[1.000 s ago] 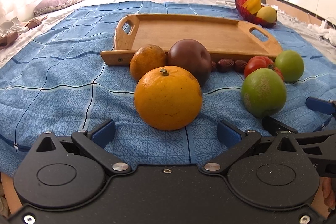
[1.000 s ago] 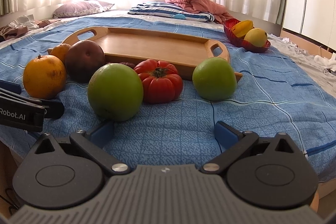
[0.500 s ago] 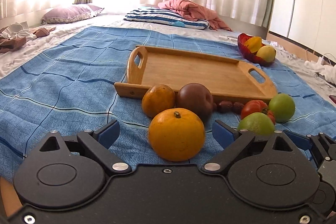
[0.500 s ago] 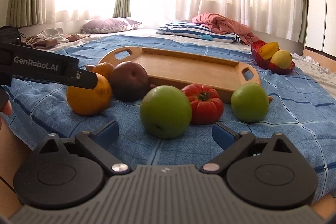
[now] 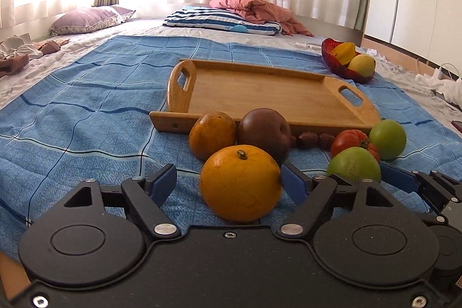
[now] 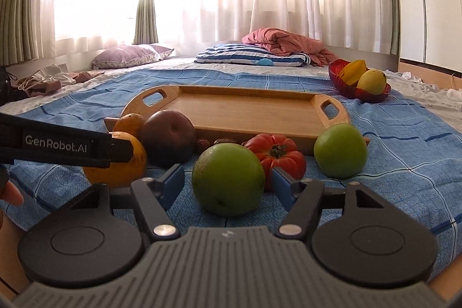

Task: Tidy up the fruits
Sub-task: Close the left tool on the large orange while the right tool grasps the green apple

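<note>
A large orange (image 5: pixel 241 184) lies on the blue quilt between the fingers of my left gripper (image 5: pixel 228 184). Its jaws are closing; the right pad is at the peel and a gap shows at the left pad. My right gripper (image 6: pixel 226 186) brackets a green apple (image 6: pixel 228 178), jaws closing, with slim gaps on both sides. Behind stand a smaller orange (image 5: pixel 212 133), a dark brown fruit (image 5: pixel 264 133), a red tomato (image 6: pixel 275 156), a second green apple (image 6: pixel 340 150) and some dates (image 5: pixel 309 139). The wooden tray (image 5: pixel 260 94) beyond them holds nothing.
A red bowl (image 5: pixel 343 71) with yellow fruits sits at the far right of the quilt (image 5: pixel 86 120). A striped pillow (image 5: pixel 222 22), a pink blanket and a purple pillow lie at the head of the bed. Clothes lie at the left edge.
Both pairs of jaws have narrowed around their fruit. Both views have tipped upward, showing more curtain. The right gripper has shifted so the green apple sits centred between its fingers.
</note>
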`<state>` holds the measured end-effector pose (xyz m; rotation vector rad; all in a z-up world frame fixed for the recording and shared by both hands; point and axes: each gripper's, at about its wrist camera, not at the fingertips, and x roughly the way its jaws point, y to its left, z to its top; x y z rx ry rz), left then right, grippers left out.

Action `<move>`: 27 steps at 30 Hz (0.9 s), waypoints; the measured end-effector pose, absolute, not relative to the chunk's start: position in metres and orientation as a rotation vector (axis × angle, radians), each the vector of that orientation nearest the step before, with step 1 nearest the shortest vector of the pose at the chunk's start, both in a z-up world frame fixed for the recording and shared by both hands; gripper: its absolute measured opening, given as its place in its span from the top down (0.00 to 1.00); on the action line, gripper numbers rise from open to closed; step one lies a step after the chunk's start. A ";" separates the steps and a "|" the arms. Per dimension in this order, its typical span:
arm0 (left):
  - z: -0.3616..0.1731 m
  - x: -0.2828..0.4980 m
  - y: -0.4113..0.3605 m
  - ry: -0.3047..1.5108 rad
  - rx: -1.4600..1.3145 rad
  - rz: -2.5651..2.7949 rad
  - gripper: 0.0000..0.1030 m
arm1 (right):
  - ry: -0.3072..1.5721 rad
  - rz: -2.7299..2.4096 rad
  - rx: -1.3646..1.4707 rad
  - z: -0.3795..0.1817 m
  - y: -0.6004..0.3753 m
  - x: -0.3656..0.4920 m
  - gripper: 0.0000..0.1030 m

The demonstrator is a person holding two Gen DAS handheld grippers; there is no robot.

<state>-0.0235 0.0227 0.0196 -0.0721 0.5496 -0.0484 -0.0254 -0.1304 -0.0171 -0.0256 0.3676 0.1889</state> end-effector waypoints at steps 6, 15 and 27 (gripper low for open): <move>0.019 -0.026 0.021 0.540 -0.081 -0.070 0.37 | 0.382 0.184 -0.015 -0.018 -0.130 -0.024 0.36; 0.013 -0.025 0.020 0.561 -0.101 -0.072 0.36 | 0.394 0.178 -0.004 -0.021 -0.128 -0.023 0.40; 0.008 -0.013 0.017 0.560 -0.121 -0.061 0.35 | 0.382 0.179 -0.007 -0.022 -0.128 -0.023 0.40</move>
